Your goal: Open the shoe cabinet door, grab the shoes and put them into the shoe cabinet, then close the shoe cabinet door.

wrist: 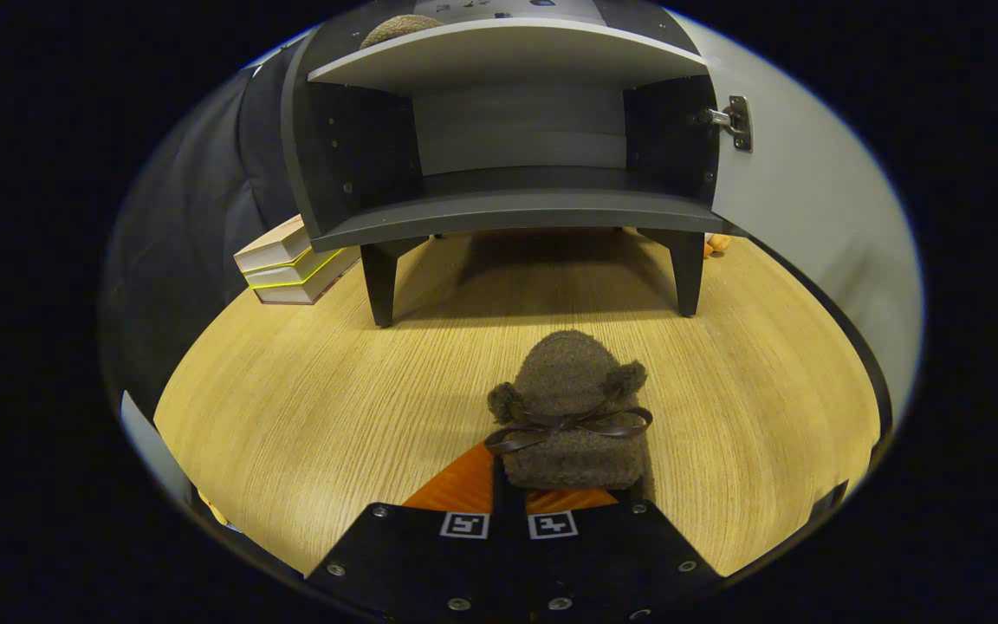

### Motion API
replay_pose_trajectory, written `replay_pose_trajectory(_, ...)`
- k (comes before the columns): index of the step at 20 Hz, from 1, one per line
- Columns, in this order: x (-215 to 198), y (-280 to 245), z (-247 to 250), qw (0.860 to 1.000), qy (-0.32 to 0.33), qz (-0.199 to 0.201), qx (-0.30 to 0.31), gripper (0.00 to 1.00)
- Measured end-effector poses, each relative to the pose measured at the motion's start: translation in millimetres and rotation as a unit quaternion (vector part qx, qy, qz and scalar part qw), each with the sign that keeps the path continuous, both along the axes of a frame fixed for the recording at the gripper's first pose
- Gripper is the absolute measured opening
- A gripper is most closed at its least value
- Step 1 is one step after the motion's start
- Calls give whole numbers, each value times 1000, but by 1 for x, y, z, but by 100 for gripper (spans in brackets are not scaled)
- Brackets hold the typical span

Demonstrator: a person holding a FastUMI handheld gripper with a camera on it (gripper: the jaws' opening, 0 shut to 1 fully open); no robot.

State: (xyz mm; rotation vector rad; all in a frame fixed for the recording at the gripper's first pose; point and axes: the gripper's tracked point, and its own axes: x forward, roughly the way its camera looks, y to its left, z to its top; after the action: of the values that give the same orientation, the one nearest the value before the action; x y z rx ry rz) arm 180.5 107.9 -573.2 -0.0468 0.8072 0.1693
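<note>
The fingers [512, 485] are drawn close together, and the heel end of a fuzzy brown shoe [570, 407] sits between their tips; whether both press on it I cannot tell, since the shoe hides the tips. The shoe has a thin dark bow [568, 426] across its top and points away, toward the cabinet [512, 130]. It looks to rest on or just above the wooden desk [308, 390]. To either side of the shoe the desk lies bare and wide, and a bare stretch runs ahead of the toe up to the cabinet's two front legs [380, 282]. The desk's rounded edge curves off near the fingers on both sides. Under the cabinet, between the legs, the desk is in shadow. Beside the left leg, a stack of three books [291, 267] lies flat, touching or nearly touching the cabinet's side. A small orange thing [718, 243] lies by the right leg, too small to make out. The cabinet stands open: its pale door [811, 225] is swung out to the right on a metal hinge [735, 121]. The lower compartment is dark and holds nothing I can see. Above the light shelf [508, 56] a second fuzzy brown shoe [399, 29] shows at the left.
</note>
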Motion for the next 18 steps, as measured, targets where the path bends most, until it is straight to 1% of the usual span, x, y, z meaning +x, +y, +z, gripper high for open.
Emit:
replay_pose_trajectory(2, -2, -1, 16, 1000, -1, 4, 2, 2)
replay_pose_trajectory(6, -2, 1, 81, 999, -43, 6, -10, 2)
replay_pose_trajectory(10, 4, 4, 160, 995, -95, -21, -12, 2)
replay_pose_trajectory(13, 7, -2, 212, 990, -133, -31, -31, 2)
replay_pose_trajectory(15, 12, 1, 247, 986, -162, -38, -28, 2)
replay_pose_trajectory(18, 16, 8, 285, 984, -174, -43, -25, 2)
